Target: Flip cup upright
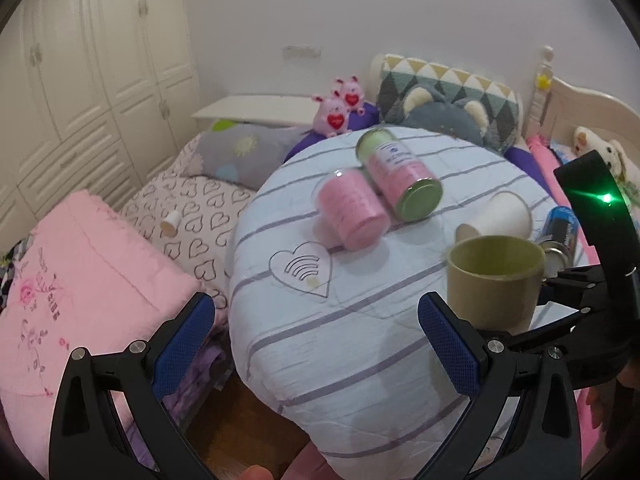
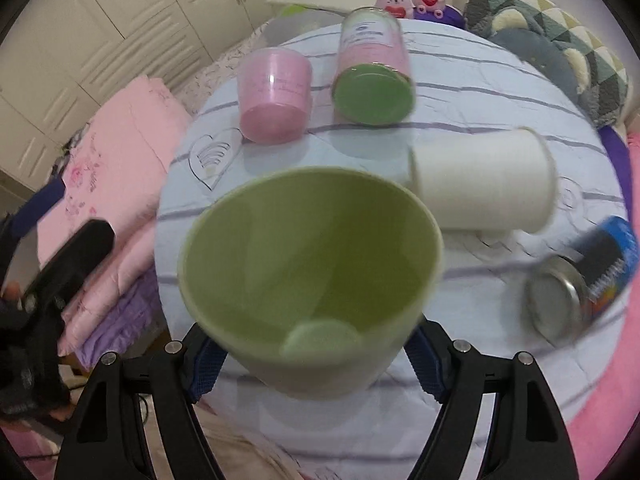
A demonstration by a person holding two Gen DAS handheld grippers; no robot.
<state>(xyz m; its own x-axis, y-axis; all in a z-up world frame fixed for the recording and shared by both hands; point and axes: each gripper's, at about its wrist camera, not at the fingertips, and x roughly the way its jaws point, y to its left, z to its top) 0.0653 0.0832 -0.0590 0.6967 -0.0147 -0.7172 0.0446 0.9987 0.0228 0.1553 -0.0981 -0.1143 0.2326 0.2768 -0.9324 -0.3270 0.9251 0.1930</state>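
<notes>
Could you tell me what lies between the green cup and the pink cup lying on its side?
In the right wrist view, only bare striped cloth lies between the green cup and the pink cup; the printed heart sits left of that stretch.

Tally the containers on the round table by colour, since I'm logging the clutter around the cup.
Green: 1, the green cup in the right gripper
Pink: 2, pink cup, pink-labelled jar
White: 1, paper cup
Blue: 1, can
Total: 5

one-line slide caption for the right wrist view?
Right gripper holds the green cup mouth-up above the striped quilt, beside the toppled white cup.
</notes>
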